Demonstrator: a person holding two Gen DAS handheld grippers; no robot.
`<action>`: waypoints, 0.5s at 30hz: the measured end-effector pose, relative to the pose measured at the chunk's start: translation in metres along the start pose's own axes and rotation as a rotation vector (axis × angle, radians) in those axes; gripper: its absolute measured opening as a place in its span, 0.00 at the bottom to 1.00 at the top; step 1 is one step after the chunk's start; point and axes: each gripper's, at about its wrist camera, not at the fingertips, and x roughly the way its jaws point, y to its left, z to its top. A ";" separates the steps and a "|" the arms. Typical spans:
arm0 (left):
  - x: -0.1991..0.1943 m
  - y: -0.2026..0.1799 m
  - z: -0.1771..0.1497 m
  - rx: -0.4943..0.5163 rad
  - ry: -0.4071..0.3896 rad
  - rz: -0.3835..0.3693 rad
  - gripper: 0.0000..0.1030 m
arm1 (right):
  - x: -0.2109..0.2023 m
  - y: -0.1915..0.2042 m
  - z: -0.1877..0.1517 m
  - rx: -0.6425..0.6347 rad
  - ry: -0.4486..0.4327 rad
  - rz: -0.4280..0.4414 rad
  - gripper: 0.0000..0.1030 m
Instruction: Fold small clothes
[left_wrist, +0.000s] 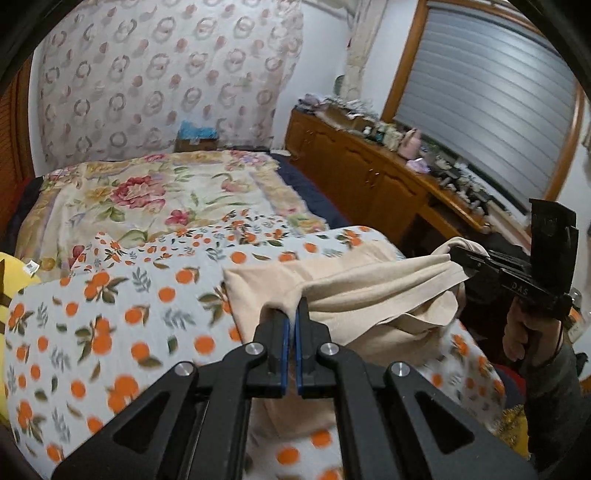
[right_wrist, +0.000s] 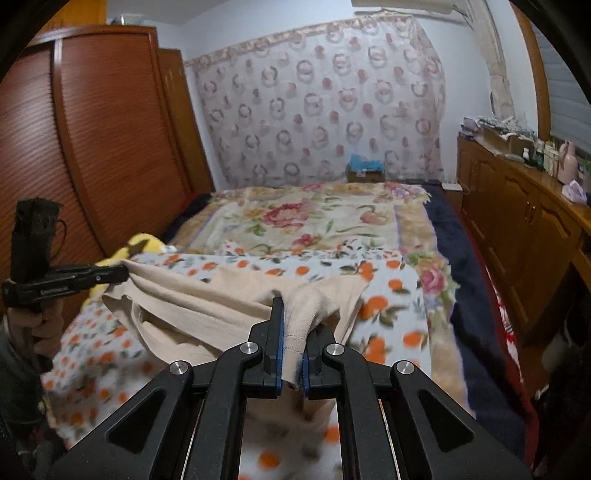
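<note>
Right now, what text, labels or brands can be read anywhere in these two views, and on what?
"D.A.S" on the body of the right gripper, seen from the left wrist view.
Pale lettering on the side of the left gripper: too blurred to read.
Nothing else is legible.

I'm in a home bedroom: a bed (right_wrist: 314, 221) with flowered covers, a wooden wardrobe (right_wrist: 92, 129) at left, a cluttered sideboard (right_wrist: 524, 206) at right.
</note>
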 end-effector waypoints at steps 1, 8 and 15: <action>0.007 0.003 0.004 -0.005 0.007 0.004 0.00 | 0.014 -0.004 0.004 -0.007 0.012 -0.006 0.04; 0.053 0.017 0.019 0.010 0.065 0.030 0.01 | 0.076 -0.027 0.012 -0.031 0.092 -0.044 0.05; 0.041 0.019 0.020 0.058 0.001 0.016 0.42 | 0.087 -0.036 0.017 -0.060 0.092 -0.050 0.27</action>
